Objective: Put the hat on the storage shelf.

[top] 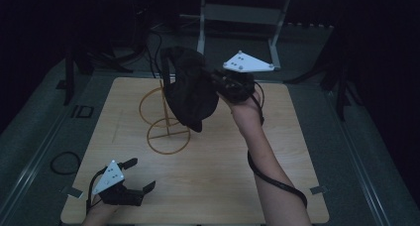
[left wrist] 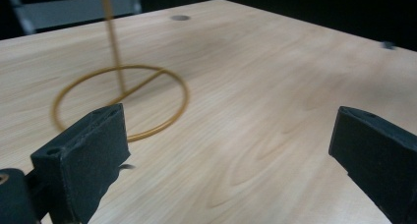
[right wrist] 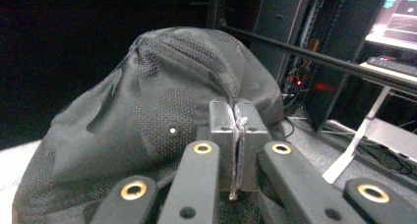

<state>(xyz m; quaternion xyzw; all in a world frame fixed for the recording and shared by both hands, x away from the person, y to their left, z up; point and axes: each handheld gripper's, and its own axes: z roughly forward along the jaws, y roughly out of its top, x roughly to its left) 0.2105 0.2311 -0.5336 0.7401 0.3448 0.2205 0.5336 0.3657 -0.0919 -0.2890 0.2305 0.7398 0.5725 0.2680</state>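
Now: right gripper (top: 224, 82) clamped on black cap (top: 190, 89) above wire stand (top: 166, 119) | left gripper (top: 140, 175) wide open, empty, near stand | risk: swinging cap likely tips stand.

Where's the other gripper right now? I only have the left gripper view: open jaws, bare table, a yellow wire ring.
Observer: The right gripper is raised over the far half of the table, beside the yellow wire stand.
Operator: Is it holding anything?
Observer: Yes, its jaws are shut on a fold of a black cap.
Operator: Is the cap on the stand?
Observer: In the high view it hangs in front of the stand's upper part. I cannot tell whether they touch.
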